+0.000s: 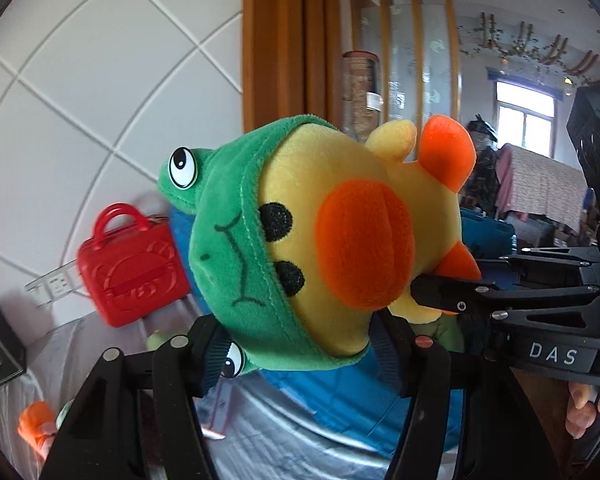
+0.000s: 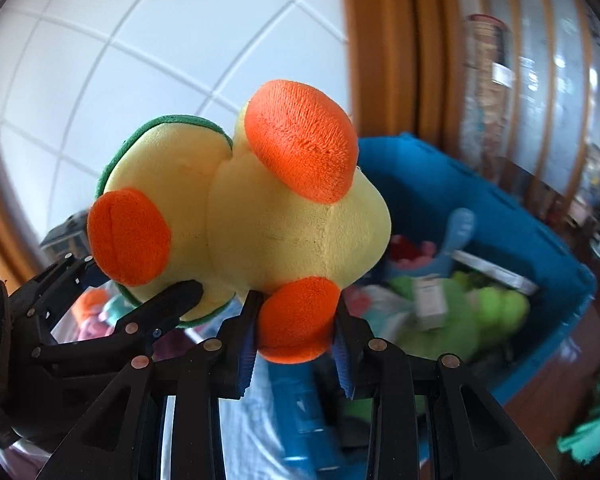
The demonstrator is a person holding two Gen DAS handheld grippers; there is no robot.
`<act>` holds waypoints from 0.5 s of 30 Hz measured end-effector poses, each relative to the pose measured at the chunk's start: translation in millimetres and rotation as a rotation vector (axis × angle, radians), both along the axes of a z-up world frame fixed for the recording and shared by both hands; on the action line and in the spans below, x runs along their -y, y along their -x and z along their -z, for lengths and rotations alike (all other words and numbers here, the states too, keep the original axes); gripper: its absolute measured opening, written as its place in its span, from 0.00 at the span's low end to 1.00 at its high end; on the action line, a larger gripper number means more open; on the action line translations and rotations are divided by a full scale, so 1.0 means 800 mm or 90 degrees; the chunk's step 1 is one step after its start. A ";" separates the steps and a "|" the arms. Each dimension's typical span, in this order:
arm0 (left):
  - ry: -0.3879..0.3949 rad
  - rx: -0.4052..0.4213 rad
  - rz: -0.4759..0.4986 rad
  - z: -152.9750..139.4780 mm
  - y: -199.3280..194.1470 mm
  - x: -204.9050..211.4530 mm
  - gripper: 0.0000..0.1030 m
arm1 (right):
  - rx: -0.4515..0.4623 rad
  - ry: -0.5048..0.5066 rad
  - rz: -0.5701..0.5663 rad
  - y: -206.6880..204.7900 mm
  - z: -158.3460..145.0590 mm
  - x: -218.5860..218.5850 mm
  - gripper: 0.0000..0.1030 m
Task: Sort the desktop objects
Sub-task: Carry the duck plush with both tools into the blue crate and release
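Both grippers (image 1: 296, 344) (image 2: 296, 344) on yellow plush duck (image 1: 340, 216) (image 2: 284, 216), green frog hood (image 1: 228, 240).

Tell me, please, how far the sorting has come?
Done: several soft toys lie in the blue bin. In hand: the duck plush, gripped by both the left gripper and the right gripper. Left: the red toy bag remains outside.

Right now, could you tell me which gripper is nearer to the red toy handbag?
Left, probably. The left gripper clamps the plush duck by its head, with the red toy handbag beyond to its left; the right gripper holds the duck's foot on the far side.
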State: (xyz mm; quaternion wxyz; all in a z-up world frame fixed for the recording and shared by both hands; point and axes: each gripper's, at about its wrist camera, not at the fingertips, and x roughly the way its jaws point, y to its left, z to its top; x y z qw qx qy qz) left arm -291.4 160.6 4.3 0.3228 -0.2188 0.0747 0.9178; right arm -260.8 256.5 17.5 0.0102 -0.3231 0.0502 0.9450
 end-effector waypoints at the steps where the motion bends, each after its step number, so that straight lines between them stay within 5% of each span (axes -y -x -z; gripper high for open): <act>1: -0.001 0.008 0.012 0.000 0.003 -0.012 0.60 | 0.001 0.006 0.014 -0.002 -0.002 -0.015 0.31; 15: 0.012 0.035 0.005 -0.015 0.034 -0.170 0.70 | 0.007 0.005 0.028 0.029 -0.014 -0.153 0.31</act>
